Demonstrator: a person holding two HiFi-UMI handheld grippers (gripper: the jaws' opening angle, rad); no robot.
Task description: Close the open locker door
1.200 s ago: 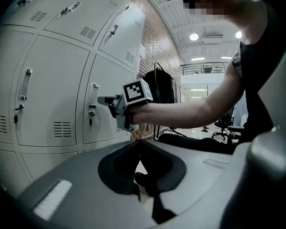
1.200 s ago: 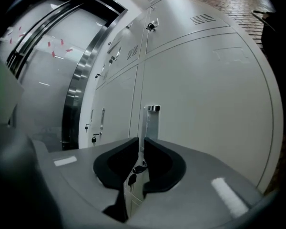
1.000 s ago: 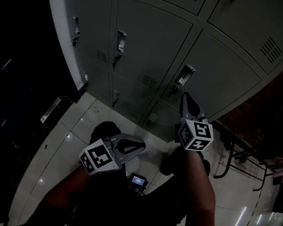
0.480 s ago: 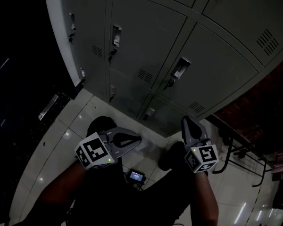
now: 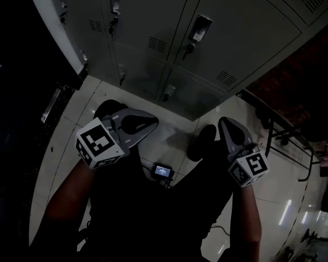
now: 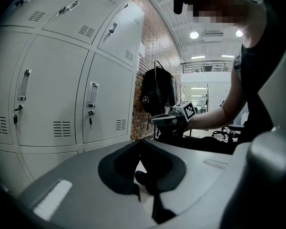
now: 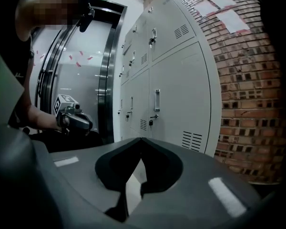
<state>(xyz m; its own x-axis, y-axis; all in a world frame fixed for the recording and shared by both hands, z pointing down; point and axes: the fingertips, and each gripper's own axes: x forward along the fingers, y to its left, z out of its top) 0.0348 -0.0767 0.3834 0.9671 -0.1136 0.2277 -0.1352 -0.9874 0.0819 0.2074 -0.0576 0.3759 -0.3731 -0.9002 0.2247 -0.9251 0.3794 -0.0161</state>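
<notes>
**All doors flush on the grey steel locker bank (image 5: pixel 235 26): closing looks done**

Head view: Every door in frame sits level with its neighbours, handles and vent slots in line. No locker door stands ajar, so I cannot tell which one the task means. The left gripper (image 5: pixel 148 122) and right gripper (image 5: pixel 226 125) hang low over the white tiled floor (image 5: pixel 71 146), near the locker bank's bottom edge but well apart from it. Neither touches a door.

Left gripper view: Fingers pressed together at the tips, with nothing pinched between them. The lockers fill the left side, all shut. A black bag (image 6: pixel 157 89) hangs beyond the locker bank's far end, by a red brick wall (image 6: pixel 137 97).

Right gripper view: Fingers meet at the tips here too, and they are empty. The end column of lockers butts against the brick, doors flush.

Judgement: the closing step appears complete. The next move calls only for a check that the latch has caught. If any door springs back, a flat push near its handle edge with closed fingertips should do.
</notes>
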